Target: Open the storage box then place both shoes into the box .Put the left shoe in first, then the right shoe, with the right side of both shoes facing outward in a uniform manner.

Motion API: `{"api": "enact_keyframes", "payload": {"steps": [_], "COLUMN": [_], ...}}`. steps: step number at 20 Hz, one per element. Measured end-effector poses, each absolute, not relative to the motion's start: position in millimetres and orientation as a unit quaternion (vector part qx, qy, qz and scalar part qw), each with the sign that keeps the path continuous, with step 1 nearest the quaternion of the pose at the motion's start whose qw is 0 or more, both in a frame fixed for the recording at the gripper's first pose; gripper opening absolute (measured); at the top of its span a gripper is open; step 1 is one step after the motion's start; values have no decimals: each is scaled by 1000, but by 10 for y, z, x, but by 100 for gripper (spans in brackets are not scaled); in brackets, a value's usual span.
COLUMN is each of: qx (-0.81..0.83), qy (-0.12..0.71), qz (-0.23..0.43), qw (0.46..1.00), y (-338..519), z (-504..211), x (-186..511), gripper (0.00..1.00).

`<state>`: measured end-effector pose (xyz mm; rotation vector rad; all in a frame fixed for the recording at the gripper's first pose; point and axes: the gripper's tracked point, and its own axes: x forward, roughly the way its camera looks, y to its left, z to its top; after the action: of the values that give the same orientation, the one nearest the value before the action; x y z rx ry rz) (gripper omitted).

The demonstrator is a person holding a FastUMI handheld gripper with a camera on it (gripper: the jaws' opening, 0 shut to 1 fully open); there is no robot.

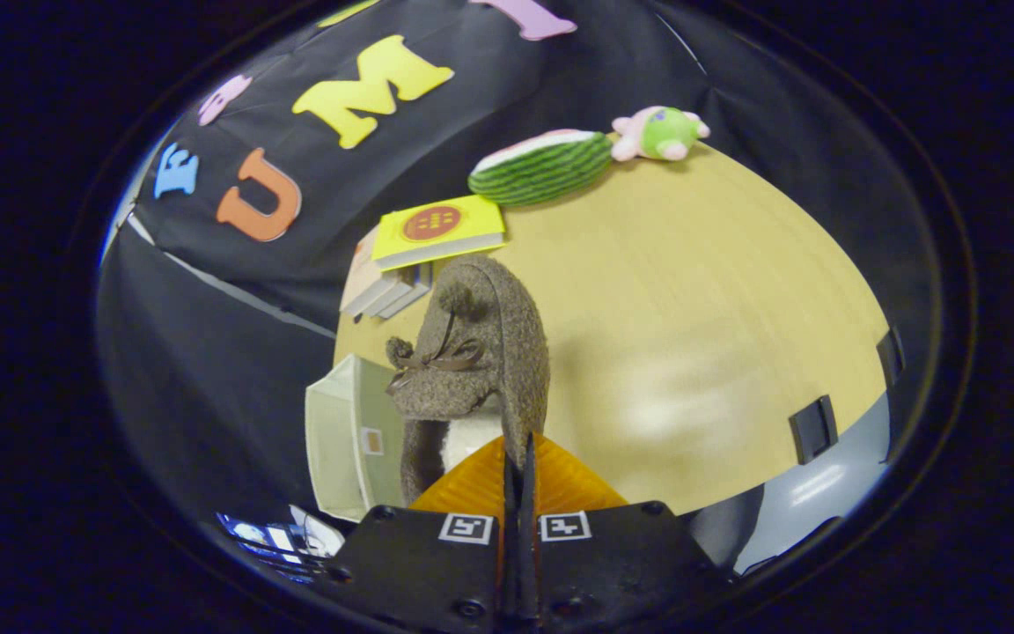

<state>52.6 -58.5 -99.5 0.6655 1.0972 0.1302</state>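
Note:
A brown fuzzy shoe [481,352] with a small bow and a pale fleece lining hangs just ahead of my fingers, lifted above the wooden table [701,335]. My gripper [518,458] is shut on the shoe's heel edge, the two fingers pressed close together on it. The pale storage box [344,436] lies behind and to the left of the shoe, at the table's left edge, partly hidden by the shoe. I cannot tell whether its lid is open.
Beyond the shoe lies a yellow book [438,231] on a few grey books [388,291]. Farther back sit a watermelon-slice plush [542,165] and a pink-and-green plush toy [661,134]. Black clips [812,428] hold the table's right edge.

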Motion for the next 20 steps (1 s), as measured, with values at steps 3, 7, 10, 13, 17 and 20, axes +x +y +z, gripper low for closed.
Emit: {"api": "enact_keyframes", "payload": {"steps": [3, 7, 10, 13, 17, 20], "qx": [293, 289, 296, 313, 313, 304], "qy": [490, 486, 492, 516, 540, 554], "qz": [103, 128, 137, 120, 96, 87], "qw": [814, 815, 807, 788, 776, 770], "y": [-95, 589, 1060, 1368, 1601, 1682], "z": [-568, -317, -383, -598, -1014, -1290], "x": [423, 400, 512, 617, 719, 693], "gripper": [6, 6, 6, 6, 6, 6]}}
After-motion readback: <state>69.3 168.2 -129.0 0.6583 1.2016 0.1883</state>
